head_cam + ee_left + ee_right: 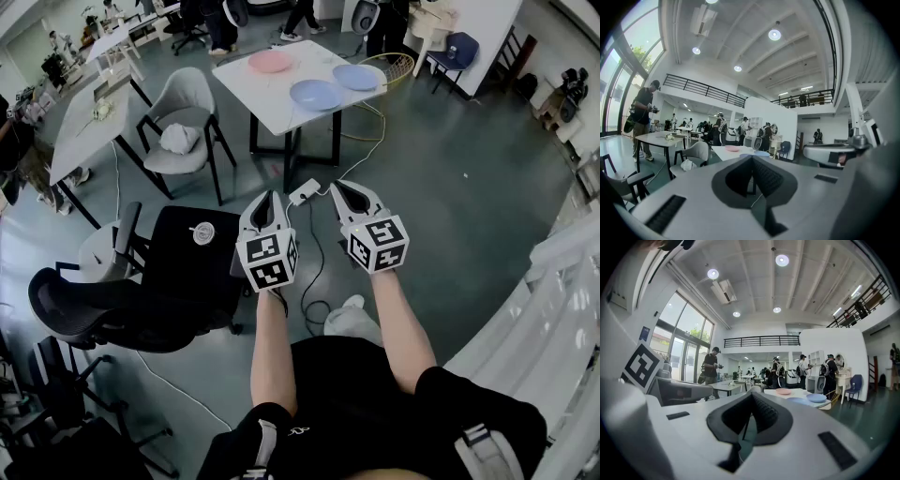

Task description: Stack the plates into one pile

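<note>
Three plates lie unstacked on a white tabletop [267,111] in an open hall. In the head view, a pink plate [270,62] sits at the tabletop's far left corner. A blue plate [316,94] lies near its middle, and a second blue plate [357,76] lies toward its right edge. Each plate is apart from the others. A wire basket [397,66] is at the tabletop's right corner, just beside the second blue plate. A grey chair [183,108] with a white cloth [178,138] on its seat stands just left of the tabletop. A power strip [305,192] lies on the floor in front of the tabletop.

The person stands well short of the tabletop with both forearms stretched toward it. The left claw [271,199] and the right claw [339,189] are held side by side, well apart from the tabletop, their tips aimed at it. In the left gripper view the left claw's jaws are pressed together with nothing between them, and the pink plate shows on the tabletop beyond the tips. In the right gripper view the right claw's jaws are likewise closed and empty, with all three plates in sight on the tabletop past them. Neither claw touches a plate.
</note>
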The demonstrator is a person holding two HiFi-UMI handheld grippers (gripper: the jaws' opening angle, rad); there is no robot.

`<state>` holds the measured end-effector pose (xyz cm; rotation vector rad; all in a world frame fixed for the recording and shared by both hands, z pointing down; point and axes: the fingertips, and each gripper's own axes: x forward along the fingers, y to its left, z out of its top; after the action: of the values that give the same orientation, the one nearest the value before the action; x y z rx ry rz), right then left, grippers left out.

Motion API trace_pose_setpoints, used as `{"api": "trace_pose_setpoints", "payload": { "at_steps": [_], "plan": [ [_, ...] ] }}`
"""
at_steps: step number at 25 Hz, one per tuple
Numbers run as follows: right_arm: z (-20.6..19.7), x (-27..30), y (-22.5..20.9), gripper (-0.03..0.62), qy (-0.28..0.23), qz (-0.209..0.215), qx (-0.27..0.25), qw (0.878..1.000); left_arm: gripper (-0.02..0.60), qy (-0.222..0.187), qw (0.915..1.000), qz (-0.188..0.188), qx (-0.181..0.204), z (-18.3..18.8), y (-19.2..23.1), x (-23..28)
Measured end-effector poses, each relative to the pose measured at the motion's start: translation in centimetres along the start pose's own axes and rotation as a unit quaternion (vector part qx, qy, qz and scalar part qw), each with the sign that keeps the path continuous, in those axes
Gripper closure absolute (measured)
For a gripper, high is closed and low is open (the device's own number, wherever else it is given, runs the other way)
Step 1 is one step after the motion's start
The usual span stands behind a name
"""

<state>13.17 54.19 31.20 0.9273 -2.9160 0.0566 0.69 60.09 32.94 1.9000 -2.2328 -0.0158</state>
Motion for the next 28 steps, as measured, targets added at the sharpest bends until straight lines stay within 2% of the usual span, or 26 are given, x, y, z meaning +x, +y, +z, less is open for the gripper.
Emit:
{"api": "trace_pose_setpoints", "payload": {
  "at_steps": [6, 10, 14, 21, 28],
  "plan": [
    [-0.1, -0.4, 0.0, 0.588, 0.0, -0.001, 0.004, 1.0, 0.566, 0.002, 1.0, 0.0, -0.002, -0.1, -0.1, -0.2],
    [-0.3, -0.7, -1.1, 0.588, -0.015, -0.024, 0.043, 0.999, 0.566, 0.007, 1.0, -0.003, -0.004, -0.6, -0.2, -0.1],
    [-1.6, -1.1, -1.8, 0.588, -0.002, -0.034, 0.046, 0.998, 0.566, 0.015, 0.9998, -0.003, -0.013, -1.5, 0.0, 0.2],
    [-3.4, -1.9, -5.5, 0.588, 0.014, -0.062, 0.077, 0.995, 0.566, 0.036, 0.9992, -0.011, -0.013, -3.0, -1.4, 1.8],
    [-5.1, 1.4, -7.3, 0.588, 0.027, -0.042, 0.102, 0.993, 0.566, 0.062, 0.9977, 0.016, -0.02, -4.7, -0.2, 4.4]
  ]
}}
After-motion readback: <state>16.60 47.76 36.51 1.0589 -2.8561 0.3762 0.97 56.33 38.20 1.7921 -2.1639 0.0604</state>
